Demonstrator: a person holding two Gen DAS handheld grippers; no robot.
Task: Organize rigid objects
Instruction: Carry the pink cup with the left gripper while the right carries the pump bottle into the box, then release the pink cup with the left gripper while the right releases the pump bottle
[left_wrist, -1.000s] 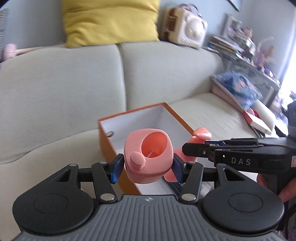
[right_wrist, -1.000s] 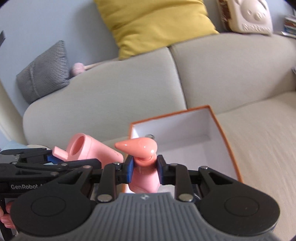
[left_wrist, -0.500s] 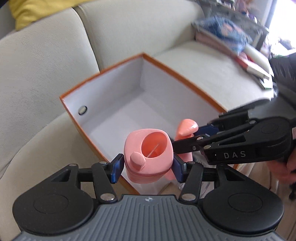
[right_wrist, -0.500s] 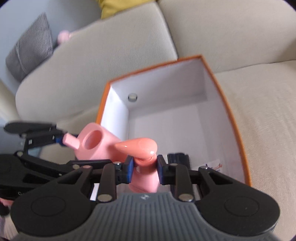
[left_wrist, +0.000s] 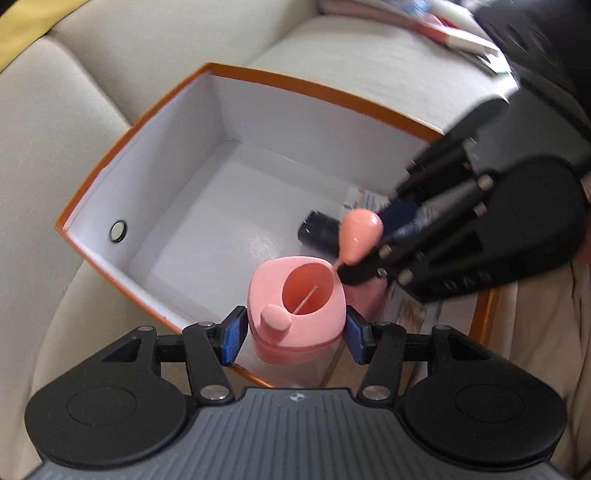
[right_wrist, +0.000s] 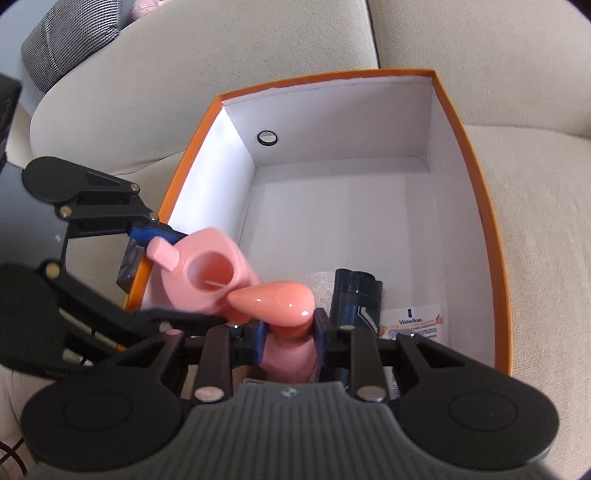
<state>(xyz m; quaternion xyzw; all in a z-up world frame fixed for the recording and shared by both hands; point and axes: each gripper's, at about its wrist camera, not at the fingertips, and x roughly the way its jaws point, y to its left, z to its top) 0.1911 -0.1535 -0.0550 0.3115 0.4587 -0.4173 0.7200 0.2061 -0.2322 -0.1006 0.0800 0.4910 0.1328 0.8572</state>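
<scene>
Holding a pink jug (left_wrist: 297, 306) between its blue pads, the left gripper (left_wrist: 293, 328) has its jaws clamped on it, low over the near edge of the orange box (left_wrist: 317, 90). The right gripper (right_wrist: 288, 338) has its jaws clamped on a pink bottle (right_wrist: 275, 295) with a shiny pointed cap, also at the near end of the box. The two pink things almost touch.

Inside the white box lies a dark bottle (right_wrist: 354, 295), and next to it a small pack (right_wrist: 413, 321) with the word "Vaseline" on it. That word can be read only in the right view; in the left view the pack is a blur. A round ring (right_wrist: 267, 137) sits in the far wall. The box rests on a pale sofa (right_wrist: 221, 48). Only the right view shows a checked grey cushion (right_wrist: 70, 35) far left.
</scene>
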